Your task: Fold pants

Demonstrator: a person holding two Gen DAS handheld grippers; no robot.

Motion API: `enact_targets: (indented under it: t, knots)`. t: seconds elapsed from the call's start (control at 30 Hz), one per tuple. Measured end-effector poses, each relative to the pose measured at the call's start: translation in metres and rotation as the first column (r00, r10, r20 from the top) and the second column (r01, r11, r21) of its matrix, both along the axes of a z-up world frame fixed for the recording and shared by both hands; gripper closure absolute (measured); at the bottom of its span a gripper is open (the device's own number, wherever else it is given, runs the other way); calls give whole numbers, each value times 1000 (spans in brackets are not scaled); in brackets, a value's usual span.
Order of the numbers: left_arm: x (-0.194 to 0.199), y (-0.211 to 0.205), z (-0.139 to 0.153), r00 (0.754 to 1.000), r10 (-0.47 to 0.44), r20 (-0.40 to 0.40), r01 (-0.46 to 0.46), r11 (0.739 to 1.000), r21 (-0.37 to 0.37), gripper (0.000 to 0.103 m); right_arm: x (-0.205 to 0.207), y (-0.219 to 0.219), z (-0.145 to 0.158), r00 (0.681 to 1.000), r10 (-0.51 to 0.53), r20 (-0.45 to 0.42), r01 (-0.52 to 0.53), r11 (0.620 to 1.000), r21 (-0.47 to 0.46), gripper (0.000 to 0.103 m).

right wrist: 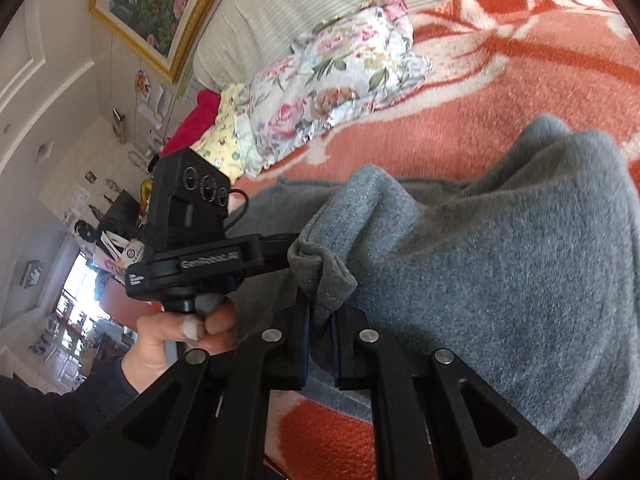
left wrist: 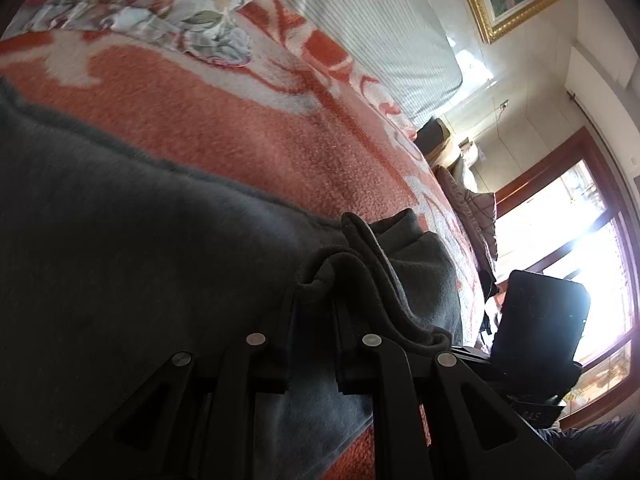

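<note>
The grey fleece pants lie bunched on the orange-and-white patterned blanket. Both the black left gripper and black right gripper pinch folded hem edges; fabric hides their fingertips.

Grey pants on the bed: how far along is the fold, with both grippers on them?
Done: both grippers are clamped on a bunched edge of the grey fleece pants, the right gripper beside the left gripper. In hand: that edge is carried over the rest of the pants, which lie on the orange blanket. Left: lay the edge flat, let go and smooth it; further folds I cannot judge.
</note>
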State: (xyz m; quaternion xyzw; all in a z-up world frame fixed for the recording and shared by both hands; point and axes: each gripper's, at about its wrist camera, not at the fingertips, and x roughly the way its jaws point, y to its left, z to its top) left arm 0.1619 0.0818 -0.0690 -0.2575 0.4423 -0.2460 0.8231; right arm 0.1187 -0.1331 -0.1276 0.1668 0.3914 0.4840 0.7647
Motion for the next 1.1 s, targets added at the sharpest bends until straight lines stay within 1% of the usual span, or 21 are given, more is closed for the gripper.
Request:
enact_targets:
  t: [0.13,0.27,0.33,0.4,0.43,0.47,0.5,0.57,0.6,0.63,0.7,0.83,0.87,0.9,0.97,1.03,1.1]
  knots:
    - [-13,14,-3,999,36,-11,-36,999,4,90,0,5,-11,1000,22,-17,-23,1000,-22,94]
    - [-19,18,3,998,67,-14,-67,998,1,90,2,10,-24,998,36,-57,-40,997,-59,92]
    - [-24,19,10,997,78,-8,-78,997,-4,90,1,7,-25,997,35,-70,-39,998,-52,89]
    - [-29,18,19,996,84,10,-84,996,-3,90,-2,2,-21,997,38,-69,-40,999,-37,76]
    - [-31,17,25,996,85,22,-85,996,-2,90,-4,-1,-16,997,40,-63,-42,999,-26,59]
    - [-33,15,30,996,84,33,-84,996,-2,90,-6,-5,-11,998,40,-51,-40,999,-14,45]
    - [-35,13,38,996,81,47,-81,997,-2,90,-9,-9,-6,998,39,-39,-39,999,1,42]
    - [-39,7,48,995,71,69,-71,997,-4,90,-14,-19,4,999,33,-15,-33,999,31,42]
    - [-40,2,54,995,61,81,-61,998,-3,88,-15,-26,10,1000,21,-4,-21,999,40,42]
    - [-41,-2,57,995,55,86,-55,998,-1,86,-16,-31,15,1000,6,8,-6,999,42,42]
    - [-42,-13,62,995,39,91,-40,999,0,85,-16,-43,24,998,-34,43,32,999,41,42]
    - [-44,-37,60,996,5,84,-4,1000,-5,85,-6,-64,36,991,-102,82,99,994,40,42]
    - [-45,-42,57,997,-2,79,3,1000,-6,84,-3,-68,39,989,-118,90,115,993,34,44]
    - [-45,-49,53,998,-7,69,7,1000,-7,82,1,-72,41,985,-138,102,137,990,16,46]
    - [-45,-55,45,999,-8,46,9,1000,-11,82,9,-74,42,982,-155,109,158,987,-20,49]
    - [-42,-60,35,1000,-1,15,1,1000,-12,79,18,-73,43,980,-163,114,171,983,-66,50]
    - [-40,-63,26,1000,17,-8,-17,1000,9,77,28,-66,44,980,-154,127,168,979,-111,50]
